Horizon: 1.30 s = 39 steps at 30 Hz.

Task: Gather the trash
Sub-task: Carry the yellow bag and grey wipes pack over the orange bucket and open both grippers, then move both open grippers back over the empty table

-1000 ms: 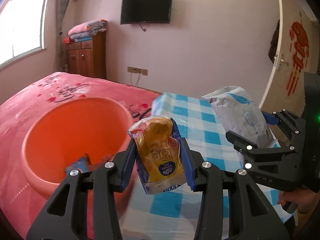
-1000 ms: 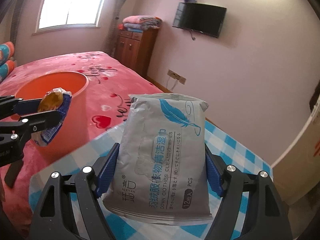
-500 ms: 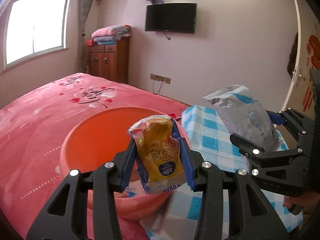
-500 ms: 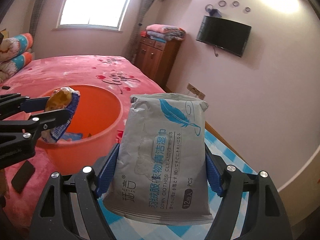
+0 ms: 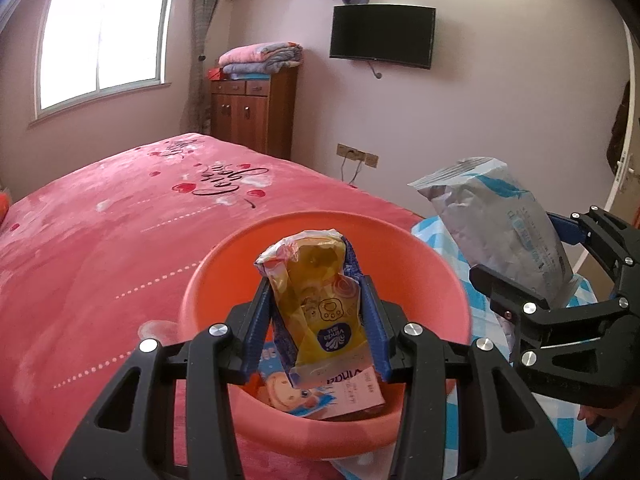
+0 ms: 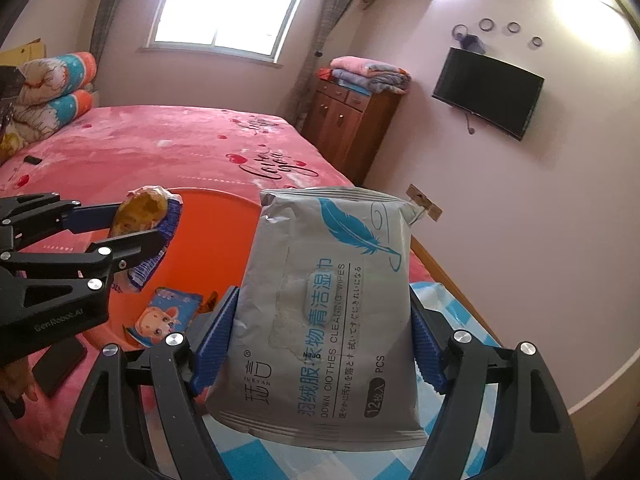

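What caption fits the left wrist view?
Left gripper holds a yellow tissue pack over the orange basin; right gripper carries a grey wipes pack alongside.

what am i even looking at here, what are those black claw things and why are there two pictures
There is no robot here: a person holds a two-finger claw in each hand, and each claw carries a wide-angle camera looking along its fingers. That gives two pictures, one from each hand.

In the left wrist view, the left claw is shut on a yellow Vinda tissue pack, over an orange basin that sits on a pink bed.

In the right wrist view, the right claw is shut on a grey pack of clothes cleaning wipes. Each claw also shows in the other's picture.

A cartoon-printed wrapper already lies in the basin. A blue checked cloth lies beside the basin.
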Available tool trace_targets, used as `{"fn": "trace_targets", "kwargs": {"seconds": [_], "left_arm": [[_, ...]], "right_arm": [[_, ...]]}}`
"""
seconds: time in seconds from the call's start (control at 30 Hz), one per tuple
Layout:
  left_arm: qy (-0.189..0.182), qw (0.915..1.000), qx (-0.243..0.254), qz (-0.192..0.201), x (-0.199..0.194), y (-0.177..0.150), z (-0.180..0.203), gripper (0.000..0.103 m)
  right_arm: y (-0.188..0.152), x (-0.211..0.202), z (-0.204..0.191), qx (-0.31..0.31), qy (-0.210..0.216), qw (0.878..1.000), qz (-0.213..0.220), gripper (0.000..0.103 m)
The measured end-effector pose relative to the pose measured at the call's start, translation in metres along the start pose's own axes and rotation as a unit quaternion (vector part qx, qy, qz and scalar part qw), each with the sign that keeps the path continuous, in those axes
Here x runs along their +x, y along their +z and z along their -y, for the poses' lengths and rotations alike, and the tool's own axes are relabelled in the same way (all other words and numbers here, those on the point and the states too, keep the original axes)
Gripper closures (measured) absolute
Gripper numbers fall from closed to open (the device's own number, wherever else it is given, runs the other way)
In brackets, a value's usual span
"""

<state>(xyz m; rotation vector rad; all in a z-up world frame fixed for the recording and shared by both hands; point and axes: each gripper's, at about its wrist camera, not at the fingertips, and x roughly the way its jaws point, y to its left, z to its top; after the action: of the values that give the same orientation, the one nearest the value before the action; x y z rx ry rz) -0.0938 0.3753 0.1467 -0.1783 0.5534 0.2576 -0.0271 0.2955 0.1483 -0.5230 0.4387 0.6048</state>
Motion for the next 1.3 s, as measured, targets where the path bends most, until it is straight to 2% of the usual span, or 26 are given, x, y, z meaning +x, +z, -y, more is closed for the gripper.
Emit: {"fn": "trace_targets", "kwargs": {"seconds": [0.7, 0.83, 0.87, 0.93, 0.97, 1.0, 1.07, 1.3], "left_arm": [[0.025, 0.9991, -0.024, -0.023, 0.019, -0.006, -0.022, 0.056], [0.033, 0.9988, -0.027, -0.023, 0.019, -0.008, -0.02, 0.045], [0.033, 0.9989, -0.025, -0.021, 0.018, -0.008, -0.019, 0.039], [0.04, 0.9989, -0.017, -0.016, 0.018, -0.009, -0.016, 0.037], [0.05, 0.9986, -0.009, -0.015, 0.018, -0.009, -0.013, 0.032], [0.06, 0.9981, -0.004, -0.014, 0.018, -0.009, -0.012, 0.024], [0.063, 0.9979, -0.005, -0.011, 0.017, -0.009, -0.012, 0.017], [0.067, 0.9977, -0.011, -0.011, 0.017, -0.007, -0.012, 0.014]], "right_arm": [[0.012, 0.031, -0.024, -0.028, 0.024, 0.999, -0.017, 0.026], [0.01, 0.034, -0.026, -0.033, 0.022, 0.999, -0.016, 0.024], [0.009, 0.034, -0.026, -0.034, 0.021, 0.999, -0.015, 0.021], [0.007, 0.033, -0.026, -0.04, 0.01, 0.999, -0.008, 0.017], [0.006, 0.033, -0.026, -0.042, 0.002, 0.999, -0.006, 0.013], [0.005, 0.033, -0.024, -0.041, -0.008, 0.999, -0.005, 0.012], [0.004, 0.034, -0.016, -0.026, -0.008, 1.0, -0.008, 0.012], [-0.006, 0.033, 0.003, 0.017, -0.011, 1.0, -0.018, 0.011]]}}
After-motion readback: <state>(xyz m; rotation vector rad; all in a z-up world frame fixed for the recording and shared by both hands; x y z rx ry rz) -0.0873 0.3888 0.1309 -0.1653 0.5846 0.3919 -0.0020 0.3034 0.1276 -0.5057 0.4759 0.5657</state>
